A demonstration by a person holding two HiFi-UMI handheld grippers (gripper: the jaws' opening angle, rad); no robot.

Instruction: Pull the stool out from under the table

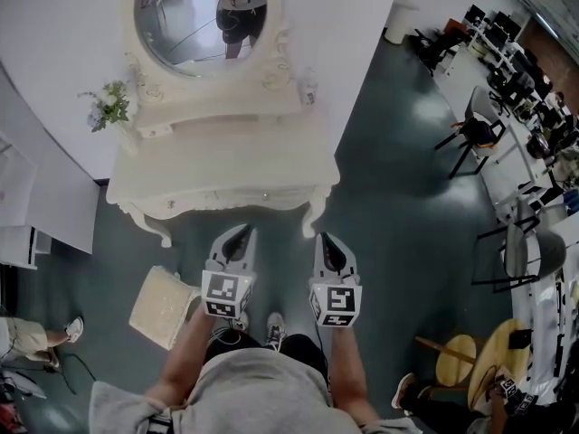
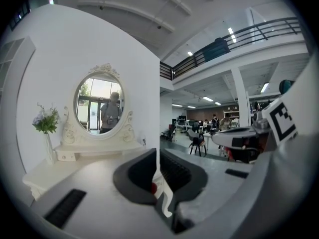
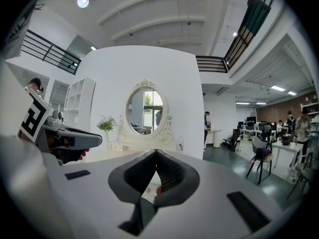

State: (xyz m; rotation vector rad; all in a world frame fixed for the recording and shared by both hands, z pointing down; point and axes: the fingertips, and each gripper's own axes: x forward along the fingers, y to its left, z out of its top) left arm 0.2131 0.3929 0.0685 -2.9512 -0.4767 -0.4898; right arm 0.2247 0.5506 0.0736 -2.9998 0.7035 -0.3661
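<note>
Left tongs (image 1: 248,231) and right tongs (image 1: 323,237) together, empty, near white table (image 1: 226,165); stool (image 1: 167,307) on floor (image 1: 398,197).

- Dressing table (image 1: 226,165), white: stands against the wall, bearing an oval mirror (image 1: 204,16) at the back and a vase of flowers (image 1: 110,107) at its left end.
- Floor (image 1: 398,197), grey-green: bears the table and a cream stool (image 1: 166,307) beside its left front leg.

The worktop (image 1: 226,165) looks like cream-painted carved wood, smooth and satin, under a glossy glass mirror (image 1: 204,12); the grey floor (image 1: 398,179) is polished and reflective. The stool (image 1: 165,307) has a cream, textured seat. The left hand-held gripper (image 1: 246,233) and right hand-held gripper (image 1: 324,240) are matt grey plastic.
</note>
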